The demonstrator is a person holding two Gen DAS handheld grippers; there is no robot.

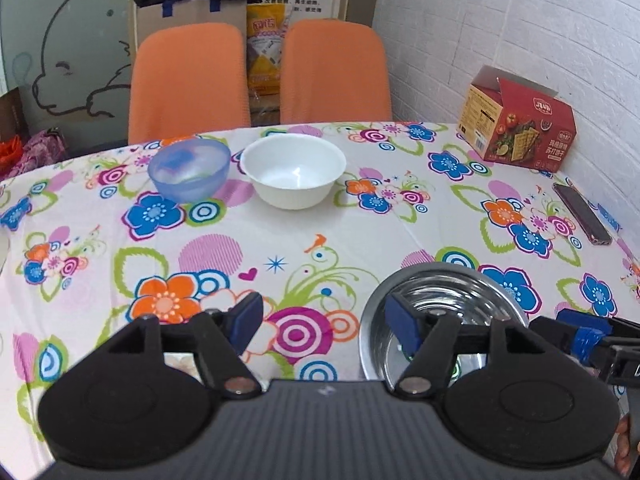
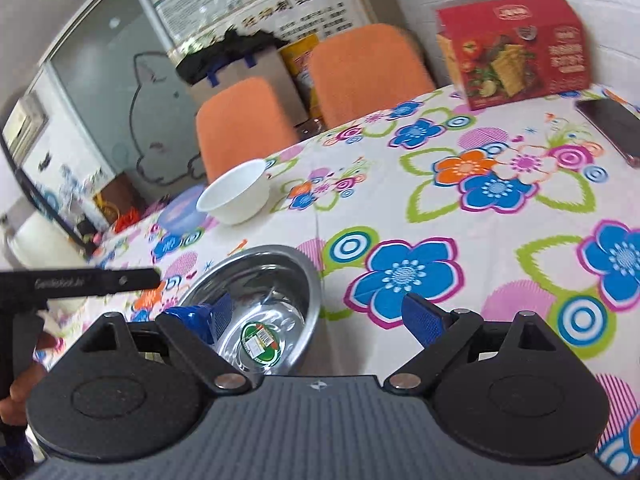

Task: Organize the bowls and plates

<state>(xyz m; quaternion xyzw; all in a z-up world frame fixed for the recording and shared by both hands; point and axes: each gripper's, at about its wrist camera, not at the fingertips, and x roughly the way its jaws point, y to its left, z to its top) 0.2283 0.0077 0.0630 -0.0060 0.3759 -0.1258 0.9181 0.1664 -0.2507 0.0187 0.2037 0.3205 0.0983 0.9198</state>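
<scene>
Both grippers, left gripper (image 1: 322, 322) and right gripper (image 2: 316, 316), have jaws apart, flanking the steel bowl (image 2: 256, 296), likely for nesting.

White brick wall (image 1: 500, 20) right. Two orange chairs (image 1: 188, 80) behind floral-cloth tabletop (image 1: 320, 232). Frosted glass panel (image 1: 60, 40) with rabbit drawing left.

Left gripper (image 1: 324, 318) held low and level, jaws spread wide, blue pads (image 1: 248, 316) apart, right gripper (image 2: 316, 316) tilted, jaws likewise parted, nothing clasped, both held close together.
</scene>
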